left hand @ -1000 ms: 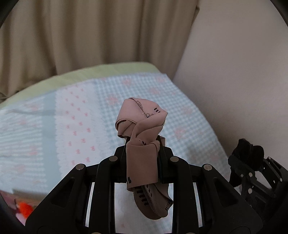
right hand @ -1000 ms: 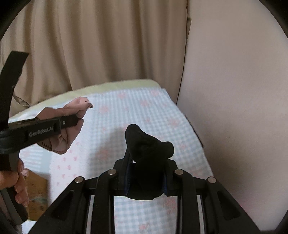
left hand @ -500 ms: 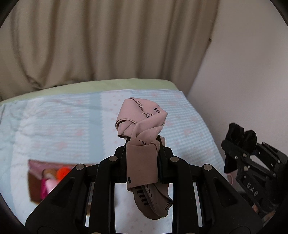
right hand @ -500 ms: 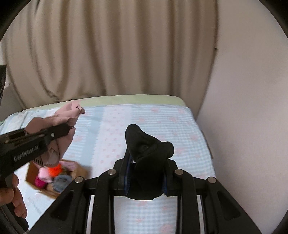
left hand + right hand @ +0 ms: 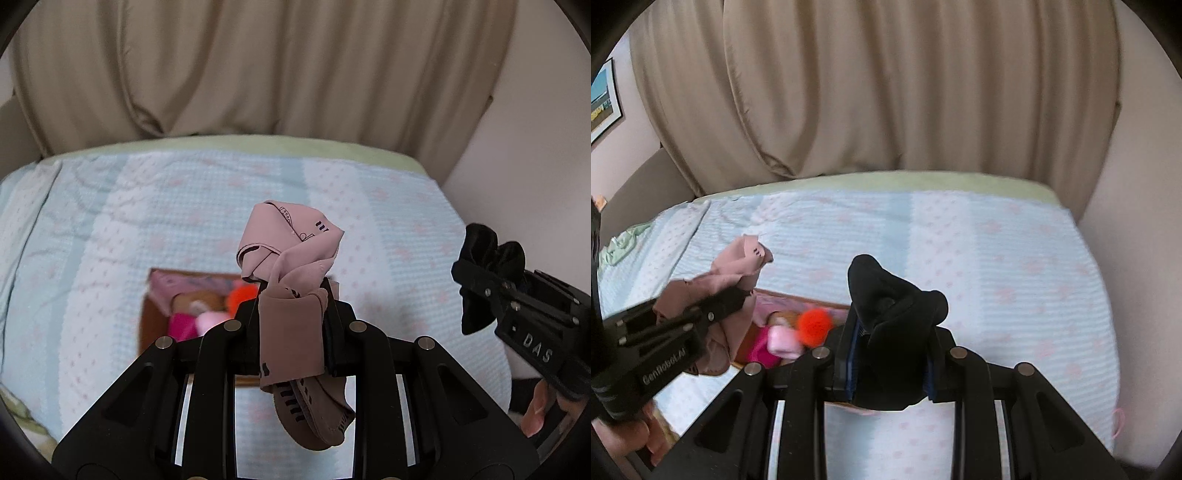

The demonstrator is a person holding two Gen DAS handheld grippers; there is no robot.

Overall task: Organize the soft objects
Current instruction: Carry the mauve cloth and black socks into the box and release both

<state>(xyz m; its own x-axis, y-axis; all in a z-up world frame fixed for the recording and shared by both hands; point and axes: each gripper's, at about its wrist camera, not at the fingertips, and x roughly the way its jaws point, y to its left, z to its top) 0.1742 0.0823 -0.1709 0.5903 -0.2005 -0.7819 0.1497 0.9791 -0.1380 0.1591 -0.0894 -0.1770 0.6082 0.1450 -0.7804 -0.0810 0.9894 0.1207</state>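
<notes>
Hand-held grippers are seen clamped on socks above a bed (image 5: 388, 206).
A pink sock (image 5: 291, 295) is gripped left (image 5: 291, 332), a black sock (image 5: 890, 317) right (image 5: 890, 354), over a box (image 5: 147, 325).

Matt pink cloth sock (image 5: 291, 295), matt black cloth sock (image 5: 894, 317), textured woven bedspread (image 5: 388, 221), smooth draped curtain (image 5: 258, 66).
</notes>
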